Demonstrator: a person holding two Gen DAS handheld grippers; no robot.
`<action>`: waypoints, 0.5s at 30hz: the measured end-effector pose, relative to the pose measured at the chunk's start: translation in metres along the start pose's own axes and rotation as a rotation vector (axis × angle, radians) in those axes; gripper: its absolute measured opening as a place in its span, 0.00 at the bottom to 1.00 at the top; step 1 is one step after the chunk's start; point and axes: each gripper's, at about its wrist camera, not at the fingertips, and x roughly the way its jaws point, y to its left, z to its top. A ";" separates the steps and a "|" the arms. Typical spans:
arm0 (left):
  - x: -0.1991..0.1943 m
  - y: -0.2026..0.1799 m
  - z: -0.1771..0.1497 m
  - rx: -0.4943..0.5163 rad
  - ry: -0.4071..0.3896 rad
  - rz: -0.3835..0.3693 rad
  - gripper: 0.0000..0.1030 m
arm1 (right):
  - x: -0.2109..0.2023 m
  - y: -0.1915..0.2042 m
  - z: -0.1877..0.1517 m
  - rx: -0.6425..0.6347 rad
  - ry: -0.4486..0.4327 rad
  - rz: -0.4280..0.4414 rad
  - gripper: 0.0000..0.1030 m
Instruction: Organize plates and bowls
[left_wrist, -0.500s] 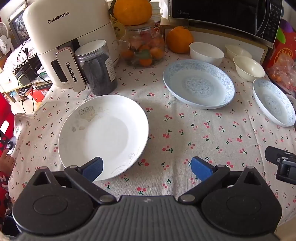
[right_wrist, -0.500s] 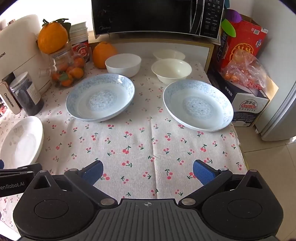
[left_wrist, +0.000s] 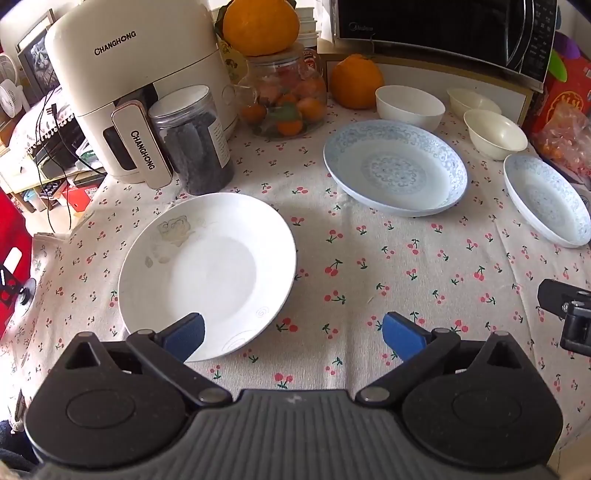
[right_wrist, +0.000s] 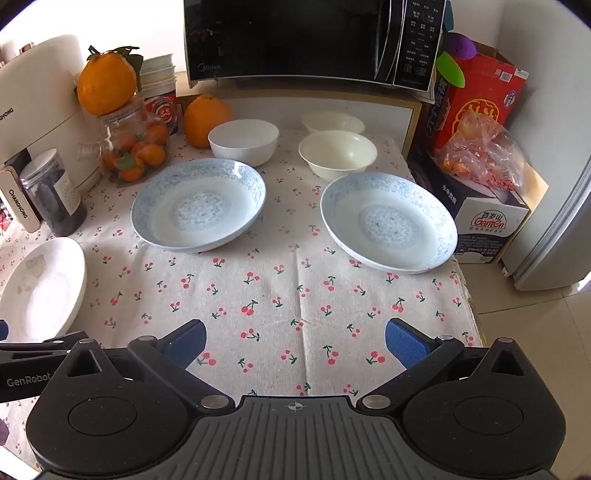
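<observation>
Hovering over the cherry-print cloth (right_wrist: 280, 295), the left gripper (left_wrist: 293, 334) and right gripper (right_wrist: 295, 341) both gape wide, holding nothing. The white plate (left_wrist: 207, 273) lies under the left gripper's left pad. Two blue plates (right_wrist: 199, 205) (right_wrist: 388, 221) sit mid-table, apart. Three bowls (right_wrist: 243, 142) (right_wrist: 337, 153) (right_wrist: 332, 122) stand behind them, before the microwave (right_wrist: 295, 40).

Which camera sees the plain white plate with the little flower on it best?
The left wrist view. There the white plate lies whole and large on the cloth, just ahead of the open left gripper, flower print clear. The right wrist view catches it only at the left edge, squashed and partly cut off.
</observation>
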 end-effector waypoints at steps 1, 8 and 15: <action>0.000 0.000 0.000 0.001 -0.001 -0.001 1.00 | -0.001 0.000 -0.001 0.001 -0.001 -0.002 1.00; -0.003 0.002 -0.001 -0.013 -0.017 -0.006 1.00 | -0.002 0.000 0.002 0.001 0.006 0.009 1.00; -0.004 0.004 -0.002 -0.018 -0.029 -0.007 1.00 | -0.003 0.001 0.001 0.003 0.001 0.006 1.00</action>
